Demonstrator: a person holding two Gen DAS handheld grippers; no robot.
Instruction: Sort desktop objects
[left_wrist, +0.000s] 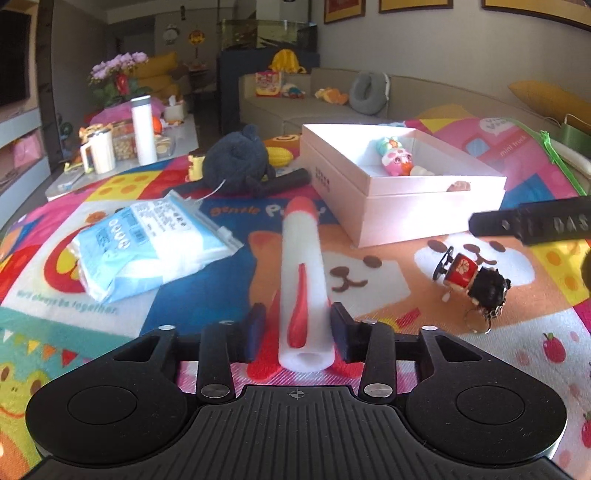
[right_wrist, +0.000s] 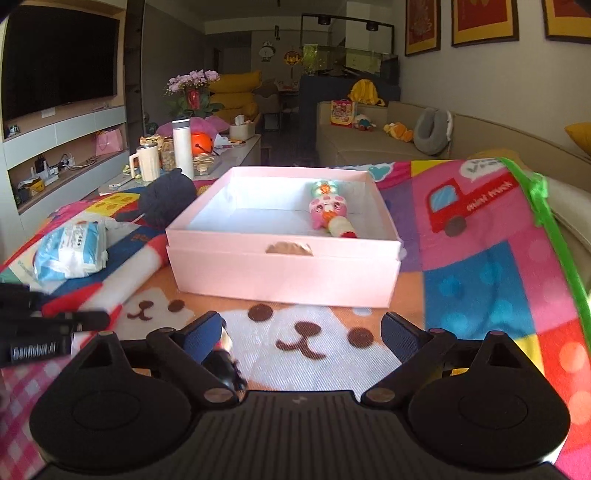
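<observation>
Two tools show: your left tool (left_wrist: 297, 332) grips the foam rocket (left_wrist: 303, 273) near its tail, low over the mat (left_wrist: 369, 295); your right tool (right_wrist: 301, 332) is spread, empty. Rocket looks light and squashy, so squeeze the tube gently, clear of the fins.

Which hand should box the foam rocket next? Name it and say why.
Left. The left gripper already straddles the foam rocket, pads at its sides. The right gripper stands open and empty before the pink box.

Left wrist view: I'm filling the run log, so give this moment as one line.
left tool: closed on white-and-red foam rocket | right tool: open, empty | pink cardboard box: ahead
</observation>
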